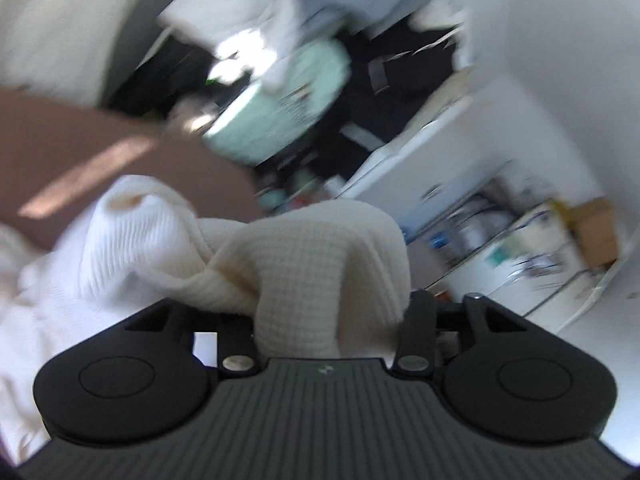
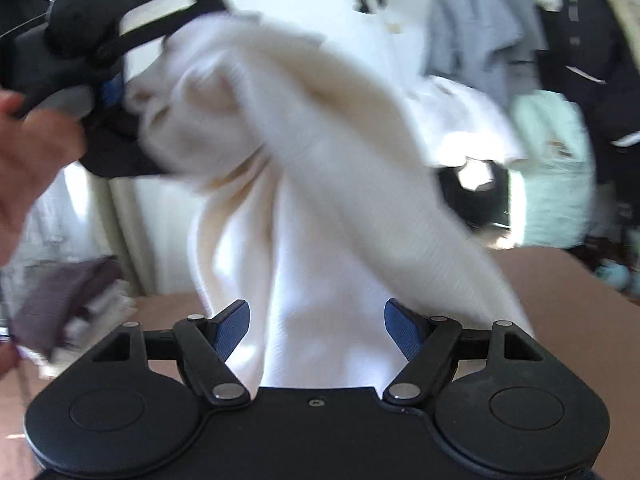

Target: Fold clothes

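The cream waffle-knit garment (image 1: 304, 264) is lifted off the brown surface (image 1: 100, 152) and strung between both grippers; in the left wrist view a thick fold of it drapes over and between the fingers of the left gripper (image 1: 324, 320), hiding their tips, so the fingers sit partly apart with cloth bunched between them and appear to have hold of it; the rest of the knit trails away to the lower left edge of that view. In the right wrist view the right gripper (image 2: 316, 320) stands wide, its blue pads (image 2: 234, 326) clear on either side of the hanging cloth, which passes through the gap without being pinched; the garment rises from there, blurred, to the upper left, where the left gripper (image 2: 120, 92) bites into its bunched end and a hand (image 2: 28, 160) holds that gripper; a grey folded stack (image 2: 68, 304) lies at the left edge of the brown surface (image 2: 560, 320); hanging clothes (image 2: 480, 32) fill the blurred background.
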